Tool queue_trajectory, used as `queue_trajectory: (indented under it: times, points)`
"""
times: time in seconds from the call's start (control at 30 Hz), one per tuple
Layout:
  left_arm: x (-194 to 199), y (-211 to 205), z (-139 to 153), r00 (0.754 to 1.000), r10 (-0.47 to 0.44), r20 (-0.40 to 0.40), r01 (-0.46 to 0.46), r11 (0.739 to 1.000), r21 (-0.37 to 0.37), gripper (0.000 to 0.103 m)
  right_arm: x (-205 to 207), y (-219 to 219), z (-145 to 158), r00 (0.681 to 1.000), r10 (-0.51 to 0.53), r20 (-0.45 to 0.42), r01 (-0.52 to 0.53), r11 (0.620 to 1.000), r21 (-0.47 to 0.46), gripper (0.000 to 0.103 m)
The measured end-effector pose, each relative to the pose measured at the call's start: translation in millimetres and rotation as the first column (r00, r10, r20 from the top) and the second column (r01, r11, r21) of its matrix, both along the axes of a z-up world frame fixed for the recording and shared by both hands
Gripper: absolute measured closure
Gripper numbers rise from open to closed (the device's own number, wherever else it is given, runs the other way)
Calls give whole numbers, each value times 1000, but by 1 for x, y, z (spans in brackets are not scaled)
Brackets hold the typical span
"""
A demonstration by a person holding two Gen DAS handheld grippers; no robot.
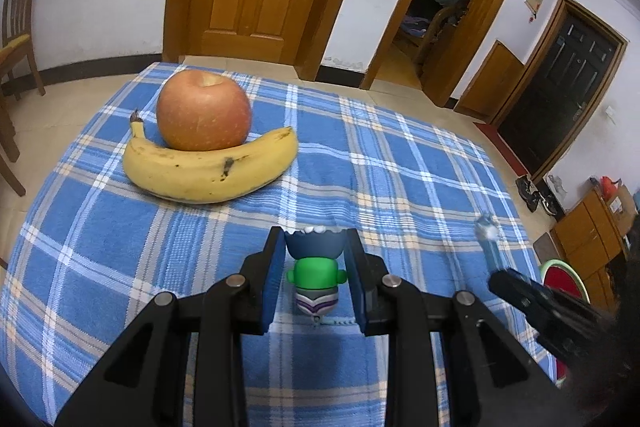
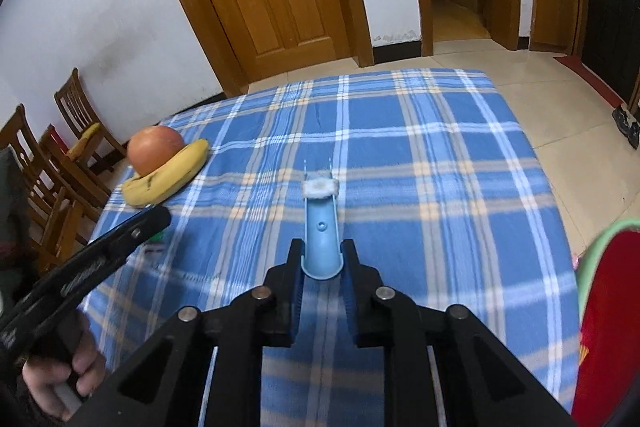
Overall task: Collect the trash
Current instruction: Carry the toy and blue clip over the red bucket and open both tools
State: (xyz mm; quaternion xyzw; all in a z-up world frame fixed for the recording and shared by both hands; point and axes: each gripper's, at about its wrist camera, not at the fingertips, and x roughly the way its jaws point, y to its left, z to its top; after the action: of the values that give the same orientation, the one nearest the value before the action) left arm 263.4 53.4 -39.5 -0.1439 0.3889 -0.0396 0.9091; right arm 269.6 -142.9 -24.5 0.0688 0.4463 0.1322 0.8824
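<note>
Trash sits in both grippers. The right gripper [image 2: 322, 259] is clenched on the near end of a light blue plastic stick [image 2: 321, 227], whose long axis runs straight ahead toward twelve o'clock, with a white fluffy tuft [image 2: 320, 187] across its far tip. The stick appears lifted clear of the desk [image 2: 440, 155], though its height above the cloth is hard to judge. The left gripper [image 1: 316, 259] grasps a small toy figure [image 1: 317, 267], green in the middle with a dark blue top, pressed between the two blue pads and low over the checked cloth.

The relation that matters now, as I judge it, is between the stick and the red bin with a green rim [image 2: 604, 307], which stands off the desk edge at about three to four o'clock from the right gripper. The right hand is the nearer one; the left gripper would have to cross the desk to reach it. Nothing lies between the stick and the bin.

At about ten o'clock from both grippers, an apple [image 1: 204, 111] rests touching a banana [image 1: 208, 171] that curves around its near side. They lie well apart from the stick and away from the path toward the bin. Wooden chairs [image 2: 60, 163] stand beyond the desk's left edge.
</note>
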Motion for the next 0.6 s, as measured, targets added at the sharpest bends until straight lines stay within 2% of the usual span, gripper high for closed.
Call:
queue_trajectory:
  times: [0.3,0.6]
  points:
    - [-25,-33,18,996,-91,12,91,996,-2,73,-55,-31,16,998,-48,41,46,998,47,83]
    - [-53,-75,39,980,-196,28,196,981,-9,73,-102,-81,25,986,-158,59,154,985,75,83]
